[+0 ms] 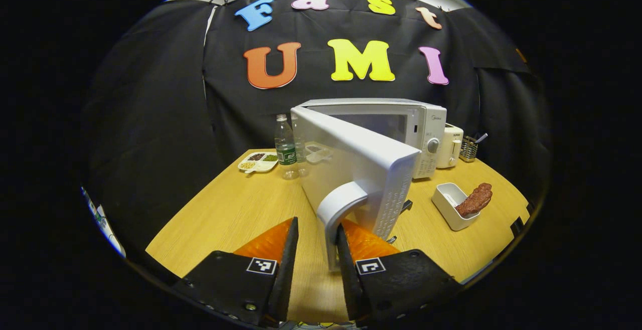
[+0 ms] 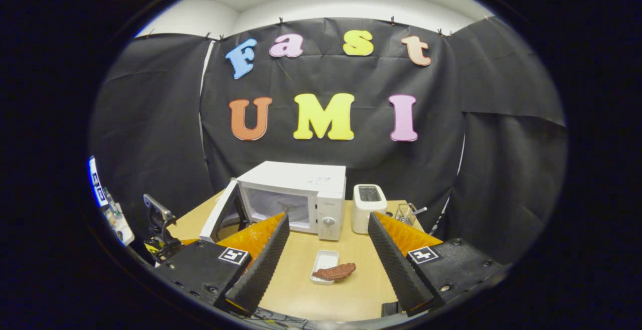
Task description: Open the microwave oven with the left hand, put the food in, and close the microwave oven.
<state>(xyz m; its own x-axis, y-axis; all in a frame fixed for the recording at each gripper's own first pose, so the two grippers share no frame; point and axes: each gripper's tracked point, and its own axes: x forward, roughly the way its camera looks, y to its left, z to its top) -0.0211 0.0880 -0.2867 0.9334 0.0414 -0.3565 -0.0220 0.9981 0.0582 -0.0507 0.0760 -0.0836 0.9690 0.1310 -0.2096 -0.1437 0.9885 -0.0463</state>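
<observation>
1 microwave [image 1: 401, 129], 1 toaster [image 2: 368, 207], 1 bottle [image 1: 286, 147]

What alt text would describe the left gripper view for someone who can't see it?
The left gripper has its jaws around the curved handle of a white microwave's half-open door. On the wooden table, a brown piece of food rests on a small white tray.

1. In the left gripper view the open door [image 1: 358, 169] hides most of the microwave oven [image 1: 401, 129] cavity and part of the water bottle [image 1: 286, 147].
2. The door handle's [image 1: 341, 214] lower end passes behind the left gripper [image 1: 316, 242], so contact cannot be told.
3. The utensil rack [image 1: 469, 148] contents are too small to tell.
4. In the right gripper view the right gripper [image 2: 328, 242] hides the door's lower corner.
</observation>
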